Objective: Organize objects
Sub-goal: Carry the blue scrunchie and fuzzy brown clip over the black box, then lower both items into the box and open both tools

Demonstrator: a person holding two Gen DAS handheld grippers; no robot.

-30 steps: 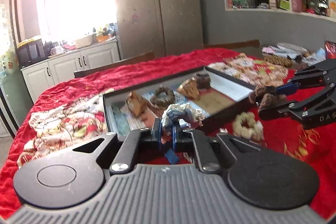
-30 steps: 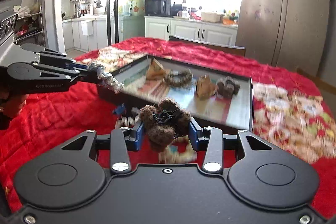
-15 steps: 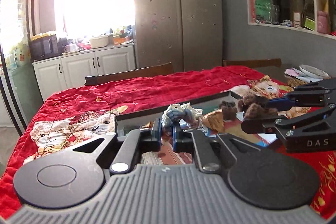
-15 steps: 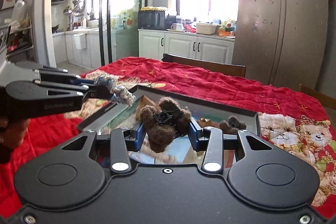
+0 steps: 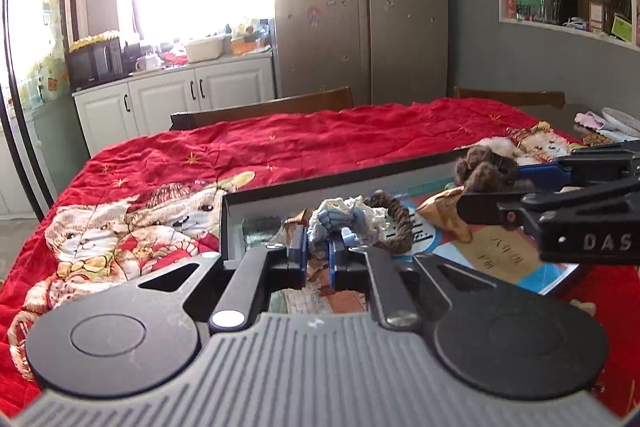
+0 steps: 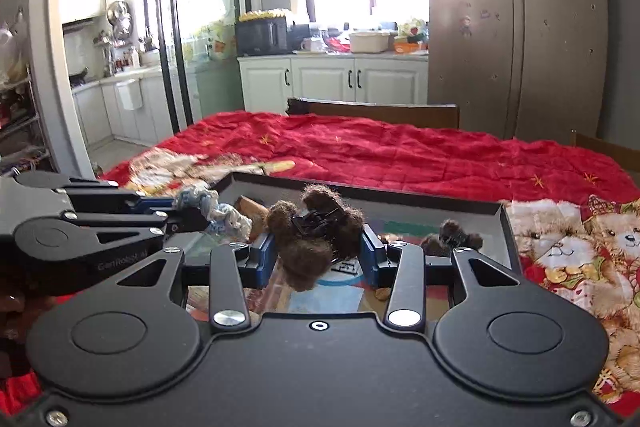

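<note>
Red blanket (image 5: 304,143) | left gripper (image 5: 318,253) grips scrunchie (image 5: 340,217) | right gripper (image 6: 318,253) grips fuzzy clip (image 6: 316,231)

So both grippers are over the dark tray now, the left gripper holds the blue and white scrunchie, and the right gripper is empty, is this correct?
Not quite. The right gripper is not empty: in the right wrist view it is shut on the brown fluffy hair claw. The rest is right: both grippers are over the dark tray, and the left gripper holds the blue and white scrunchie.
</note>
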